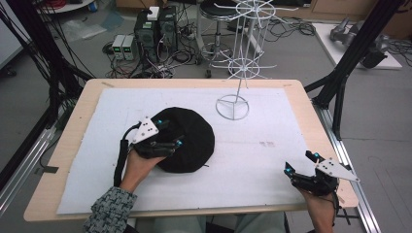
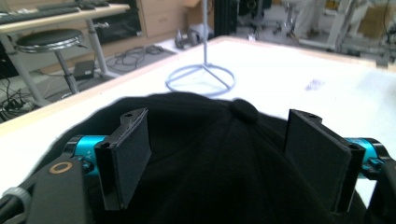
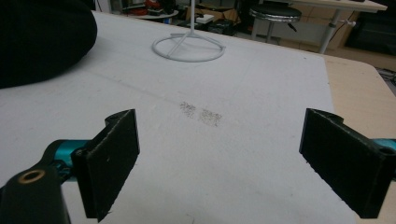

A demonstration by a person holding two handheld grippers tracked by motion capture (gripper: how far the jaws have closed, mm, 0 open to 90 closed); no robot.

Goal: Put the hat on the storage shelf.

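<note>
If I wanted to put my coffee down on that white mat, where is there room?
The widest bare patch lies between the black cap, the wire stand's ring base and the right gripper. The mat is also bare along its near edge. The left gripper over the cap crowds that side.

Floor (image 1: 384,126): grey, smooth; I see it on all sides of my table.
Cabling (image 1: 160,58): black leads lie tangled on the floor beyond the far edge.
Computer towers (image 1: 155,26): two dark units stand upright side by side among the leads.
Small grey boxes (image 1: 124,46): a pair, just left of the towers.
Stool (image 1: 218,12): round black seat on a chrome post, behind the towers' right.
Frame struts (image 1: 359,43): black, slanting down at right; more at left.
Desk (image 2: 60,16): pale top, far left, a second stool (image 2: 49,39) under it.
</note>
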